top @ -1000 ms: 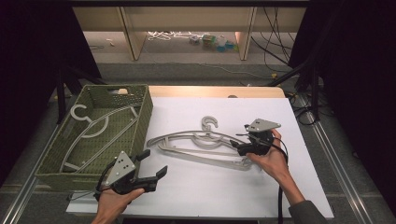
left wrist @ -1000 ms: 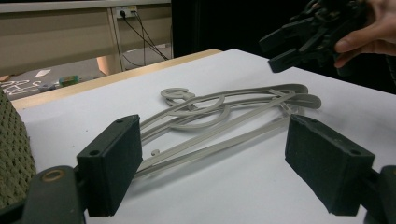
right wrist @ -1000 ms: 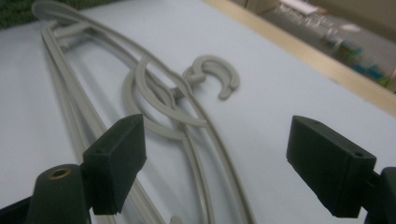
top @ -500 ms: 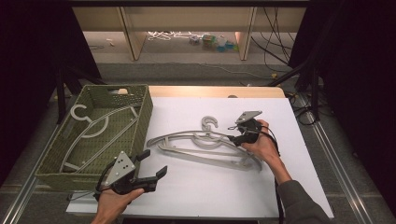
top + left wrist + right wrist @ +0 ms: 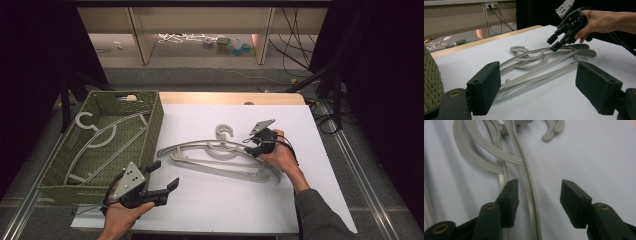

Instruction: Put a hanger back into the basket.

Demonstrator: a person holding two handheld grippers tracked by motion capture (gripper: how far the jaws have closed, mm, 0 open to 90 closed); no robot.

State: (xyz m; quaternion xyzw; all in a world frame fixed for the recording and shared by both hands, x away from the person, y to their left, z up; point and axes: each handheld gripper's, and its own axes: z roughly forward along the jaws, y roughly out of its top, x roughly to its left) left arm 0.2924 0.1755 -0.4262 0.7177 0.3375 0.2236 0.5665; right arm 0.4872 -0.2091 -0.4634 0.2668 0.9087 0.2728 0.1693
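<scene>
Parted right tongs (image 5: 254,148) over white tabletop (image 5: 310,150), dark room

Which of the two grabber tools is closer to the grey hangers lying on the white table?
The right gripper: its open jaws hang just over an arm of the hangers. The left gripper sits open nearer the person, beside the green basket.

The white-topped desk (image 5: 220,200) is brightly lit from above against dark surroundings; soft shadows fall, and the close black jaws blur slightly.
</scene>
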